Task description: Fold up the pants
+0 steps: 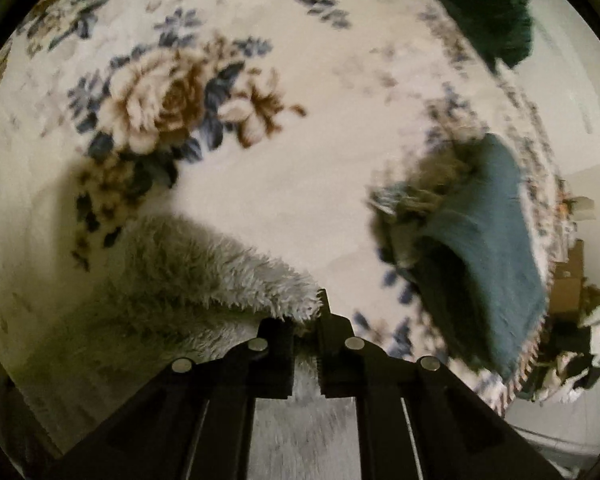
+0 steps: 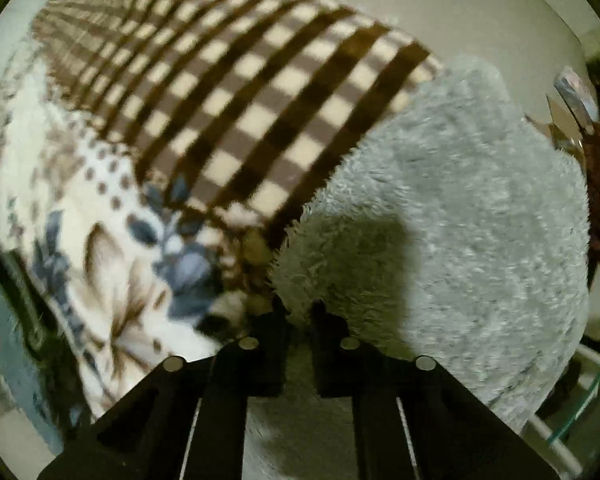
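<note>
The pants are pale grey fluffy fleece. In the left wrist view a fold of them (image 1: pixel 204 276) lies at the lower left on a floral blanket (image 1: pixel 284 80). My left gripper (image 1: pixel 305 320) is shut on their edge, fleece pinched between the black fingers. In the right wrist view the pants (image 2: pixel 460 220) spread wide over the right half. My right gripper (image 2: pixel 298 312) is shut on their left edge, with fleece running back between the fingers.
A brown-and-cream checked blanket (image 2: pixel 260 100) lies beyond the pants on the floral blanket (image 2: pixel 100 248). A folded blue-grey cloth (image 1: pixel 484 248) and a dark green cloth (image 1: pixel 488 8) lie to the right in the left wrist view. Clutter (image 1: pixel 580 320) sits past the bed's edge.
</note>
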`<state>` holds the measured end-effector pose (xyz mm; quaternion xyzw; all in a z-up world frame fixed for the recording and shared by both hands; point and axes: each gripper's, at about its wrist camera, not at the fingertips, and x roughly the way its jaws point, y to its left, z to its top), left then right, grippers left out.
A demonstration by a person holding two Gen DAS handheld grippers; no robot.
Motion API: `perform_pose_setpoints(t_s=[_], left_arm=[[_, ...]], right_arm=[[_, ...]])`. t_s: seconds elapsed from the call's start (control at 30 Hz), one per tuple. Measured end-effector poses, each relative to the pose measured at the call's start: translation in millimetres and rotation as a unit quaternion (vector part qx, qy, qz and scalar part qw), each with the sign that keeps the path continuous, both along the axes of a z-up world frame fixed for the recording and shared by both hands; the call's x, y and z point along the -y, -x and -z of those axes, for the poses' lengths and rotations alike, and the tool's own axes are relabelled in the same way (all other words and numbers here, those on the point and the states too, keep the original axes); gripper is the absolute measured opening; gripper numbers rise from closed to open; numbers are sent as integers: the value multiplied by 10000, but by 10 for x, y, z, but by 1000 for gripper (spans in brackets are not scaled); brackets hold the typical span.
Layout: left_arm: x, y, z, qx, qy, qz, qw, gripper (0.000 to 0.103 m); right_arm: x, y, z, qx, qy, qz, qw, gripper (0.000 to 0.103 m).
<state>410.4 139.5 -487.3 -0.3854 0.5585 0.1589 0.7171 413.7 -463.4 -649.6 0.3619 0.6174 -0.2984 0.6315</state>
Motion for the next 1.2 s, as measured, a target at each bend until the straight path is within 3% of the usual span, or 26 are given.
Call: perform_pose_setpoints(t_s=[0.23, 0.4, 0.47, 0.53, 0.67, 0.83, 1.0, 1.03, 1.07, 1.1, 1.13, 1.17, 1.2], left_arm=[[-291, 585, -396, 686, 130, 93, 9975, 6], [-334, 1329, -420, 651, 72, 169, 9977, 6], [-326, 1638, -303, 509, -37, 193, 9985, 6], [-329, 1945, -144, 354, -63, 114, 9993, 6], [-343, 2482, 385, -194, -143, -24, 9997, 6], [-375, 2788, 867, -569, -185, -52, 9982, 6], [-349, 2733, 1035, -764, -281, 261, 9963, 10], [-321, 2712, 1009, -746, -287, 305, 9963, 10], [-281, 2673, 930, -649, -329, 387, 9966, 11], [-235, 2628, 847, -616, -489, 485, 9957, 22], [-185, 2579, 776, -604, -648, 622, 9941, 44], [-118, 2526, 703, -555, -785, 782, 9923, 59], [-33, 2469, 620, -463, -948, 950, 9899, 83]], right_arm=[[-113, 663, -813, 706, 135, -420, 9965, 8], [-173, 1358, -1354, 897, 113, -661, 9937, 8], [-229, 1713, -1411, 855, 123, -796, 9931, 8], [-283, 2108, -1416, 727, 173, -958, 9926, 8], [-369, 2725, -1112, 324, 90, -1017, 9942, 8], [-341, 3207, -728, -41, 36, -934, 9956, 8], [-264, 3461, -366, -254, -252, -753, 9965, 8], [-237, 3480, -319, -168, -420, -679, 9967, 10], [-221, 3469, -287, -158, -514, -643, 9965, 21], [-183, 3517, -308, -121, -572, -585, 9966, 30], [-127, 3558, -362, -3, -569, -535, 9969, 47], [-85, 3587, -445, 135, -488, -512, 9974, 63], [-42, 3587, -529, 227, -359, -536, 9977, 70]])
